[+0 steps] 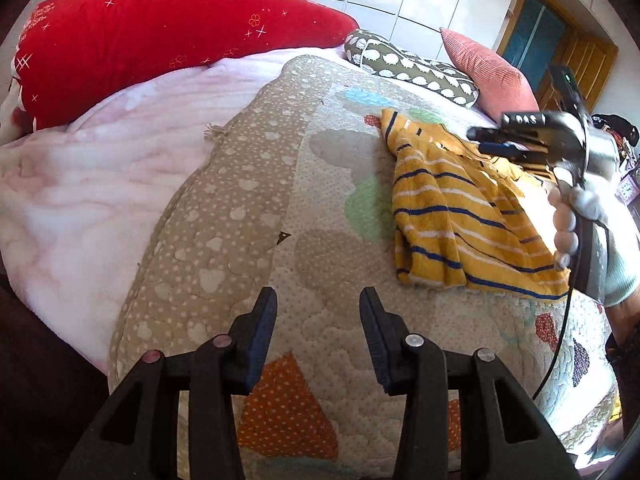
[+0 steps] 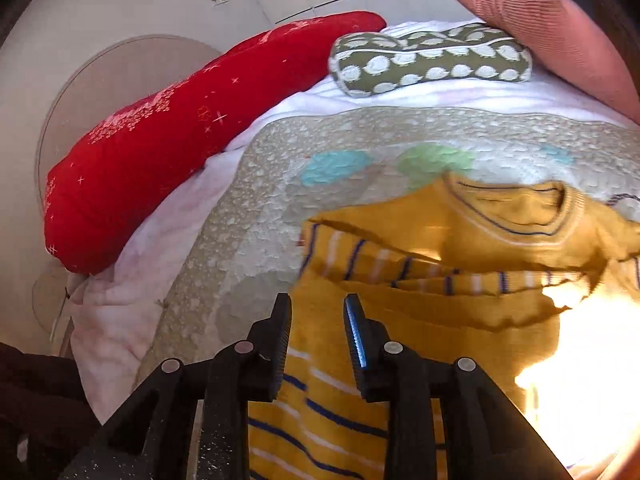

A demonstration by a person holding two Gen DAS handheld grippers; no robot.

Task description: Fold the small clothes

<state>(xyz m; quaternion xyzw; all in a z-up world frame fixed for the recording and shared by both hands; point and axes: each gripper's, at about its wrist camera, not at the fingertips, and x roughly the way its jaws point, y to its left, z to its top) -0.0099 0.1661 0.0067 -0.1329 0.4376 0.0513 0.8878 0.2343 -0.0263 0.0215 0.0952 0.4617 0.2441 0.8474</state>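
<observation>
Small mustard-yellow knit garment with navy and white stripes [image 1: 452, 216] lies rumpled on a quilted beige bedspread with coloured cloud patches [image 1: 320, 208], toward its right side; neckline faces the far pillows, one striped part folded across the body.

Left gripper [image 1: 318, 300] hovers over bare quilt, near the garment's lower left corner but apart from it. Fingers spread, nothing between them.

Right gripper [image 2: 317, 308] sits above the garment's left portion, fingers apart with striped fabric showing in the gap; whether the tips touch the cloth cannot be told. In the left wrist view the same tool is held by a white-gloved hand [image 1: 576, 216] over the garment's right edge.

Behind: long red bolster pillow with white sparkle print [image 1: 160, 40], olive cushion with white sheep pattern [image 2: 432, 60], pink ribbed cushion [image 2: 552, 32], pale pink fleece blanket [image 1: 100, 168] under the quilt.
</observation>
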